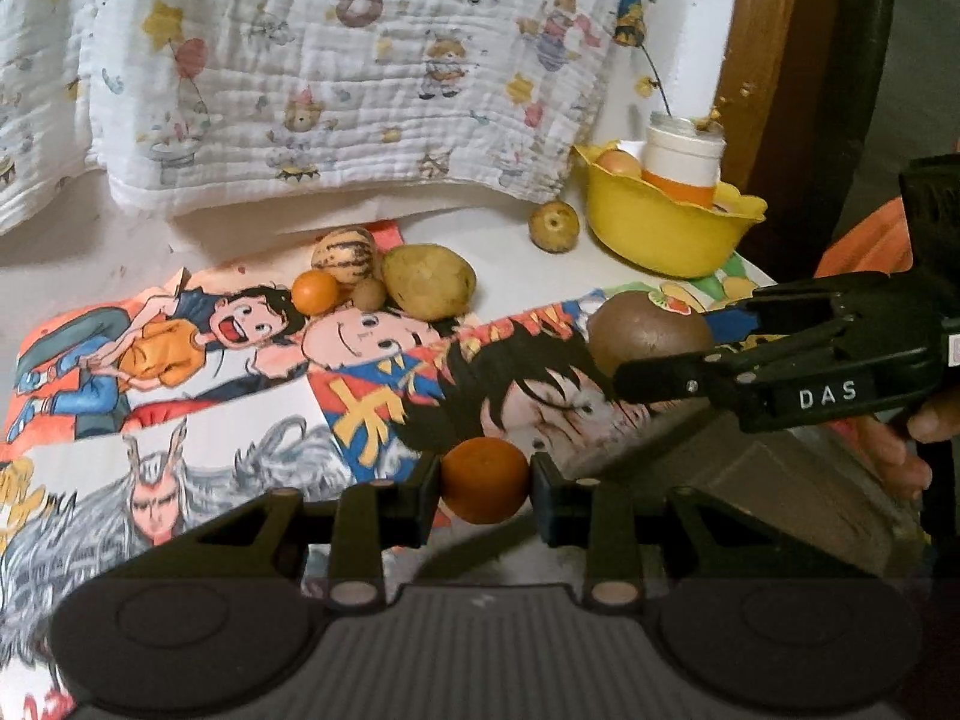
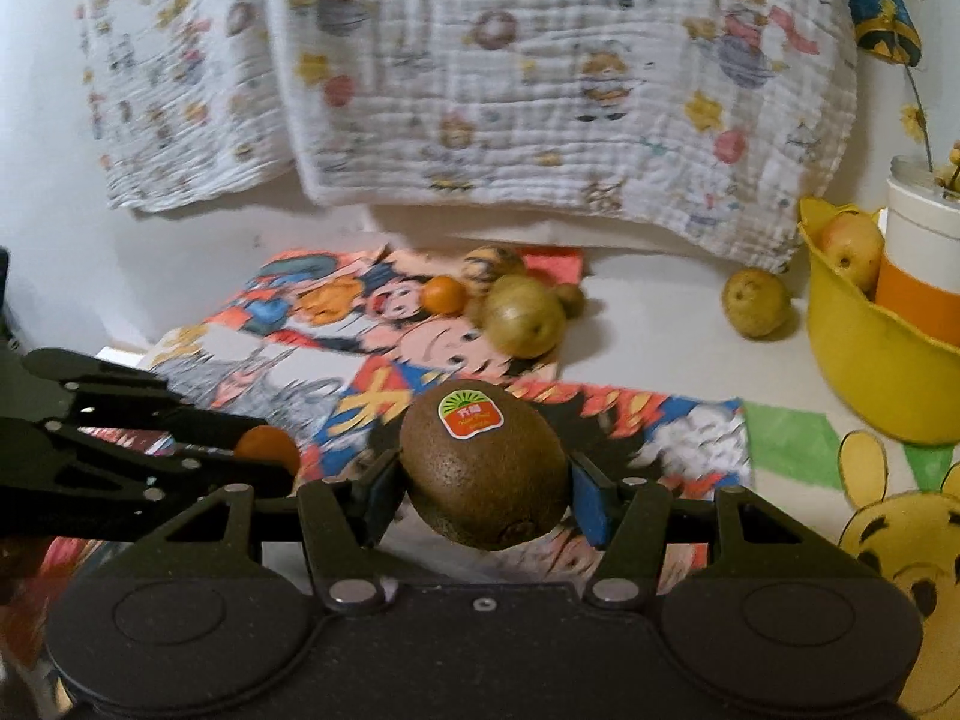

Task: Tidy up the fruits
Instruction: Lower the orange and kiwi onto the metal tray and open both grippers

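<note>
My left gripper [image 1: 485, 489] is shut on a small orange [image 1: 485, 487], held above the cartoon-print mat [image 1: 198, 420]. My right gripper [image 2: 486, 474] is shut on a brown kiwi [image 2: 485, 471] that carries a sticker. In the left wrist view the right gripper [image 1: 660, 354] reaches in from the right with the kiwi [image 1: 645, 333]. In the right wrist view the left gripper [image 2: 264, 456] comes in from the left with the orange [image 2: 264, 444]. A cluster of fruit lies further back on the mat: a yellow-green pear [image 1: 427, 281], a small orange [image 1: 315, 293], a striped melon [image 1: 345, 253].
A yellow bowl [image 1: 654, 228] at the back right holds an apple [image 2: 852, 249] and a white-and-orange jar [image 1: 684, 165]. One yellowish fruit [image 1: 553, 226] lies on the white table beside it. A printed cloth [image 1: 336, 60] hangs behind. A Winnie-the-Pooh mat [image 2: 900, 534] lies at right.
</note>
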